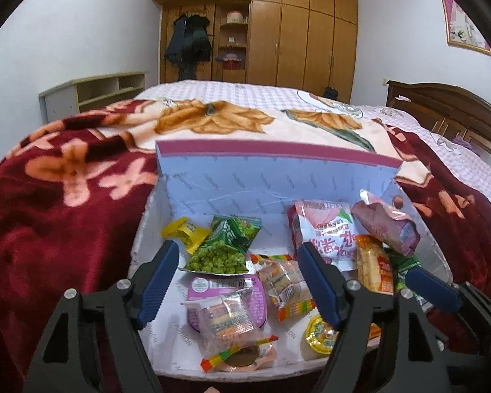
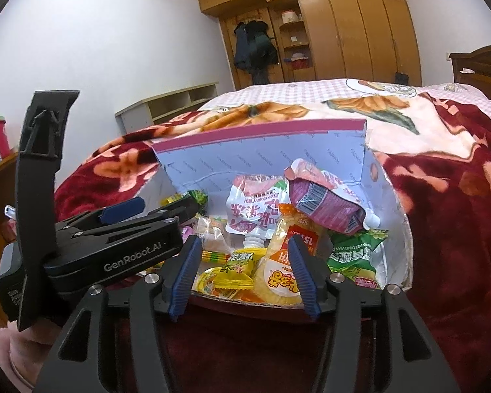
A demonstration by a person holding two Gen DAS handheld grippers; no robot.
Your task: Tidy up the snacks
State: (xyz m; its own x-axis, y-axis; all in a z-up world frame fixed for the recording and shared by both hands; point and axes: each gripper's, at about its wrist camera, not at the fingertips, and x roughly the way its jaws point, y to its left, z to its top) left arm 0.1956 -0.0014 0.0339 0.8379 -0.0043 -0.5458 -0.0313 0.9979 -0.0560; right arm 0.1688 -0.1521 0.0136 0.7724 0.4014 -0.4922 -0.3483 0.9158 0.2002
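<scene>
An open white box (image 1: 212,190) with a raised lid lies on the bed and holds many snack packets. In the left wrist view I see a green pea packet (image 1: 226,249), a yellow packet (image 1: 186,233), a purple cup (image 1: 226,294), cracker packs (image 1: 227,322), a white-and-red pouch (image 1: 327,232) and a pink pouch (image 1: 386,226). My left gripper (image 1: 239,281) is open over the box, holding nothing. My right gripper (image 2: 242,273) is open at the box's near edge (image 2: 396,262), above a yellow jelly cup (image 2: 226,278) and a yellow chip bag (image 2: 281,271). The left gripper also shows in the right wrist view (image 2: 154,208).
The box rests on a red floral blanket (image 1: 65,196) over a checked bed sheet (image 1: 232,93). A wooden headboard (image 1: 448,111) is at the right, a low shelf unit (image 1: 91,93) at the left, and a wooden wardrobe (image 1: 294,29) at the back wall.
</scene>
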